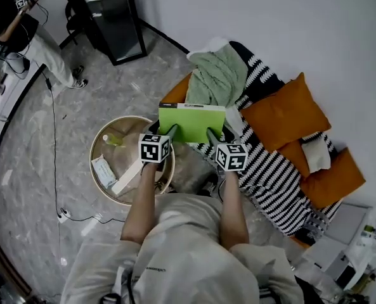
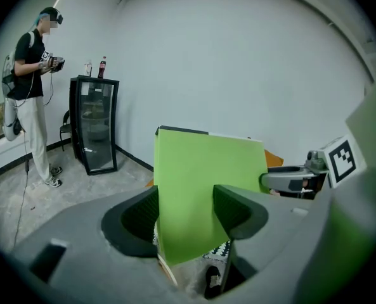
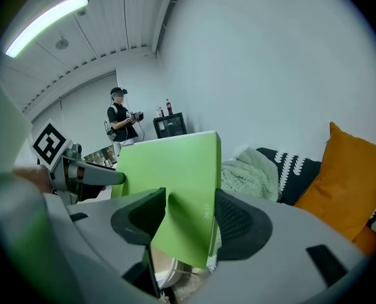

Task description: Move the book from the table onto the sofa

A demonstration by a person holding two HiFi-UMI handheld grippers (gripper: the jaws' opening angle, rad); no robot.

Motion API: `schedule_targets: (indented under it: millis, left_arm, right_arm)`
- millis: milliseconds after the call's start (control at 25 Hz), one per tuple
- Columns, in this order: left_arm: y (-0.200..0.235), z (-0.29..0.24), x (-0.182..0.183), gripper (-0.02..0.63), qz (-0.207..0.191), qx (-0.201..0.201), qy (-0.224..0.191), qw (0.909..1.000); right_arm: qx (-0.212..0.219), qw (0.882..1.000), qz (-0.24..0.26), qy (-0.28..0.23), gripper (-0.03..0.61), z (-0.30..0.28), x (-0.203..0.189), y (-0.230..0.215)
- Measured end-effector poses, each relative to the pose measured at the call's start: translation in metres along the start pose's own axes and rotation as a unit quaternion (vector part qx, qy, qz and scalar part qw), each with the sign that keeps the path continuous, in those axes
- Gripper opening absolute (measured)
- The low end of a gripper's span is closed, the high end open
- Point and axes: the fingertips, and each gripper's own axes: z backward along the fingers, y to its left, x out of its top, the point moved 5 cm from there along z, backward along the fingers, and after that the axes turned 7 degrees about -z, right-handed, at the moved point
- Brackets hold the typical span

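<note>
A bright green book point(image 1: 192, 122) is held in the air between the round table and the sofa, its cover facing up. My left gripper point(image 1: 172, 132) is shut on the book's near left corner, and my right gripper point(image 1: 211, 133) is shut on its near right corner. In the left gripper view the book point(image 2: 203, 189) stands between both jaws. The right gripper view shows the book point(image 3: 175, 192) pinched the same way, spine to the right. The sofa point(image 1: 283, 170) with its black-and-white striped cover lies just beyond and to the right of the book.
A round low table point(image 1: 100, 170) with a bottle and packets sits below left. On the sofa lie a green blanket point(image 1: 218, 75) and orange cushions point(image 1: 286, 113). A black glass cabinet point(image 1: 108, 18) stands at the back. Another person point(image 1: 23, 33) stands far left. A cable runs across the floor.
</note>
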Motion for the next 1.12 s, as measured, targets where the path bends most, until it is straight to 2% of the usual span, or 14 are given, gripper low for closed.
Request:
schedule_targets:
  millis: [320,560,760,920,1120]
  left_arm:
    - [-0.025,-0.018,0.026,0.268,-0.040,-0.020,-0.001,0.9990]
    - [-0.067,-0.050,0.038,0.268,-0.074,-0.059,0.013,0.9954]
    - [-0.113,-0.079,0.052,0.268,-0.109,-0.096,0.017,0.9893]
    - [-0.158,-0.104,0.054,0.268,-0.141,-0.135,0.028,0.9803]
    - [-0.225,-0.135,0.054,0.268,-0.162,-0.180,0.038,0.9696]
  right_arm:
    - [-0.023,0.999,-0.031,-0.013,0.241,0.017,0.000,-0.027]
    - [-0.058,0.996,-0.062,-0.030,0.241,0.043,0.000,-0.071]
    - [-0.091,0.991,-0.089,-0.049,0.241,0.074,-0.002,-0.112]
    - [-0.124,0.984,-0.112,-0.052,0.241,0.106,-0.017,-0.147]
    - [-0.158,0.977,-0.131,-0.057,0.241,0.153,-0.026,-0.198]
